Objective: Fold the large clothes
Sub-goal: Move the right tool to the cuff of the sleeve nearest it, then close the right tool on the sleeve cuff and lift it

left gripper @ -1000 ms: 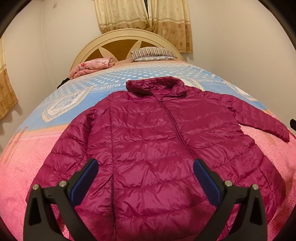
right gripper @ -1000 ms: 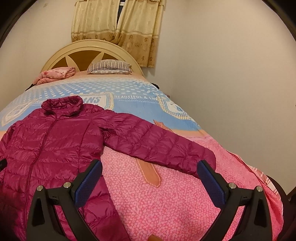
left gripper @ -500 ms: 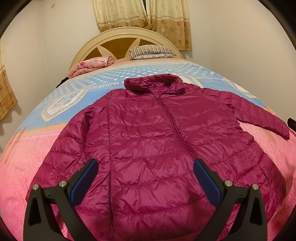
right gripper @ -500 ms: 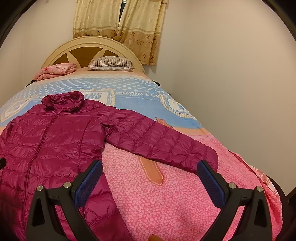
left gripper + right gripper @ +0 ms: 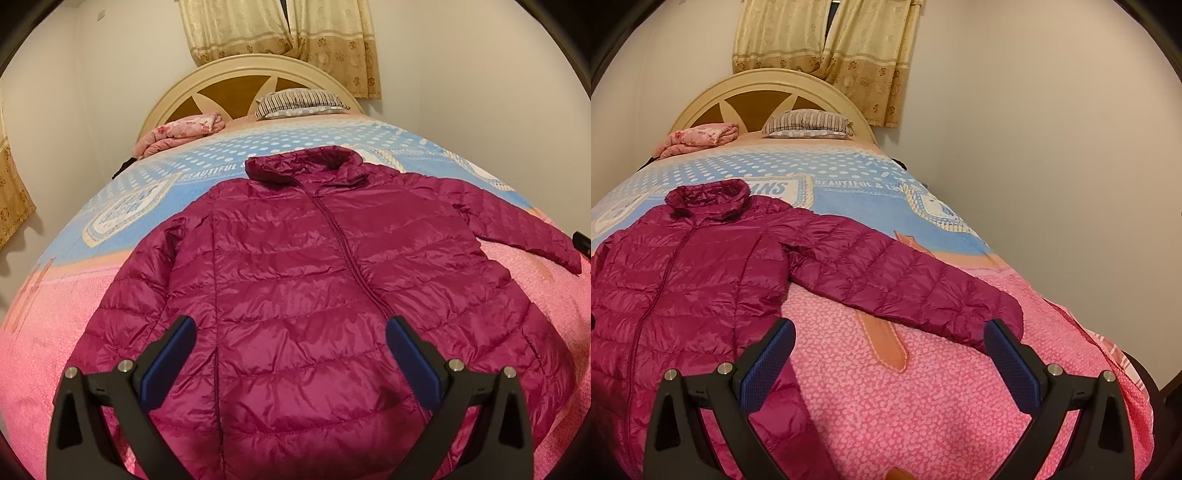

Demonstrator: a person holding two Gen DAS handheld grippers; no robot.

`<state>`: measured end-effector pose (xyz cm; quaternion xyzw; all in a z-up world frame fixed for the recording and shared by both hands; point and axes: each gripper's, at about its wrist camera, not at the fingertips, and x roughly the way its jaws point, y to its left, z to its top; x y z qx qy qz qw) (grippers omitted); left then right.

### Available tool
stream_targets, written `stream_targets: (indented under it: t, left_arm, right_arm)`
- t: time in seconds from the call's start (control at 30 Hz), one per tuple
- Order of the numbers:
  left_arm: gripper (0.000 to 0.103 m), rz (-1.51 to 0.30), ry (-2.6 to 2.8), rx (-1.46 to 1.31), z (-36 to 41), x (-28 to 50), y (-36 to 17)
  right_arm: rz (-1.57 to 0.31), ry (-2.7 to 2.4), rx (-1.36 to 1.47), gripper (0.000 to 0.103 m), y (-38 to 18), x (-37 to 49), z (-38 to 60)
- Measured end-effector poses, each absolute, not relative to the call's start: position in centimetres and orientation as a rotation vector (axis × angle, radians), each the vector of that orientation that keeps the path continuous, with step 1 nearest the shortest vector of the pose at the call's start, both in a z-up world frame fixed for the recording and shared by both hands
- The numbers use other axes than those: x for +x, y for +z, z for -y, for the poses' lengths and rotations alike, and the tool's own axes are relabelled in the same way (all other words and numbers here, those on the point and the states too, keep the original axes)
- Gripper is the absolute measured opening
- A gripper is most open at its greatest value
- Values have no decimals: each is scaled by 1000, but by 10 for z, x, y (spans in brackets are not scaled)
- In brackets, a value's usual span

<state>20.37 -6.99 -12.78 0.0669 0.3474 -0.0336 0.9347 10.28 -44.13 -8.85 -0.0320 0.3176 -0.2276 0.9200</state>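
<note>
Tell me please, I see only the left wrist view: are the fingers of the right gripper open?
Observer: Yes, the right gripper is open, with nothing between its fingers.
Operator: Where is the sleeve cuff from it?
Observer: The cuff of the jacket lies just ahead of the right-hand finger; I cannot tell if they touch.
Operator: What lies ahead of the open fingers?
Observer: An orange strap-shaped patch on the pink bedspread.

Words on my bedspread

The blue blanket reads "BEAUTIFUL &", then blurs; a cream patch beside the jacket collar shows "ANS".
</note>
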Motion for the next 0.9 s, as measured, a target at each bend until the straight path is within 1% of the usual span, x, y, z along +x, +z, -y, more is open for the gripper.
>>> stream_targets:
  t: [0.17,0.5,0.57,0.6,0.63,0.67,0.7,0.77,0.8,0.83,0.9]
  left_arm:
    - [103,-733,-55,148,68,211,-140]
    - [103,-770,3,152,51,244,-156]
    - [103,-776,8,147,49,248,-158]
    - [103,-778,9,145,48,248,-159]
    - [103,-779,8,144,48,249,-160]
    - [103,-780,8,145,48,249,-160]
    - [103,-781,8,146,47,249,-161]
    - [103,-782,7,145,46,248,-161]
    - [103,-782,5,143,46,248,-162]
    - [103,-783,4,141,44,248,-162]
    - [103,-783,-1,132,42,248,-161]
  right_arm:
    - [-693,-522,-52,102,-109,113,473]
    - [-771,-659,354,102,-148,115,615]
    - [-774,-626,408,99,-151,120,627]
    - [-785,-610,421,88,-154,124,631]
    - [-804,-584,436,74,-158,129,634]
    - [-837,-567,448,69,-163,135,636]
    - [-853,-554,451,59,-167,140,637]
    - [-838,-523,447,44,-169,145,638]
    - [-831,-500,464,34,-168,145,640]
    - [-827,-496,477,30,-168,146,642]
    - [-808,-500,465,26,-161,148,642]
